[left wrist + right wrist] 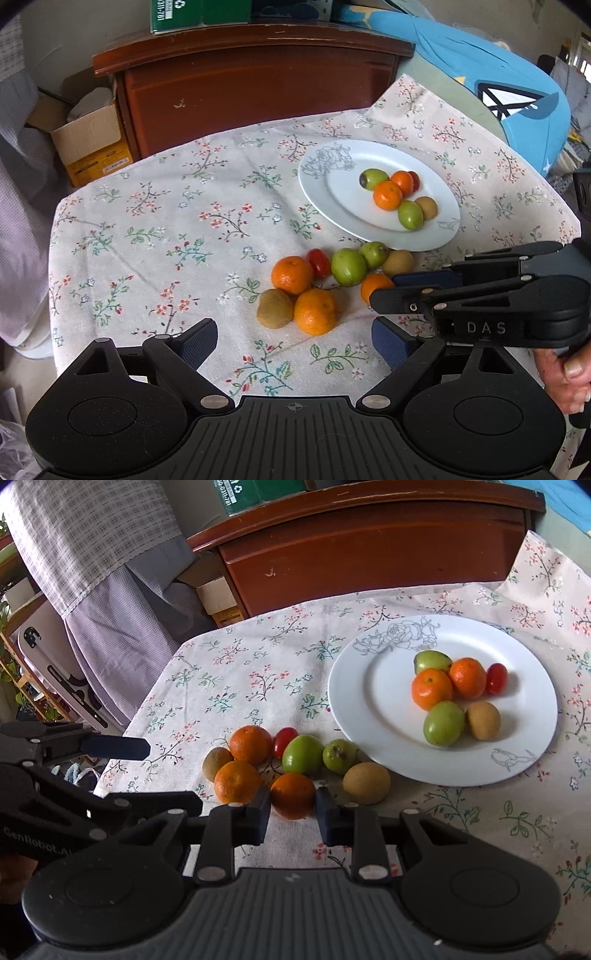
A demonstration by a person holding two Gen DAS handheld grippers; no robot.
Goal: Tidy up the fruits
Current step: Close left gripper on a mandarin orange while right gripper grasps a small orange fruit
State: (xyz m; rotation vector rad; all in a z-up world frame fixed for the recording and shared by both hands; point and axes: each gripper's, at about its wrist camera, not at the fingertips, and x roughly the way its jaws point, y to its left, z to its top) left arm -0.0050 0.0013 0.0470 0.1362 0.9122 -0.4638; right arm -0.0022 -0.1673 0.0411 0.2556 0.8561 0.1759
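The left gripper (293,341) is hovering with jaws spread wide, a kiwi (275,308) and a mandarin (316,311) lying just ahead of the gap. The right gripper (293,814) is pinching an orange mandarin (293,794) between its jaws on the bench (229,672); the plate (369,686) is sitting beyond, to their right.

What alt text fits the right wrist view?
The right gripper is shut on an orange at the near edge of a fruit cluster on a floral tablecloth. Behind it, a white plate holds six fruits. The left gripper reaches in from the left, open.
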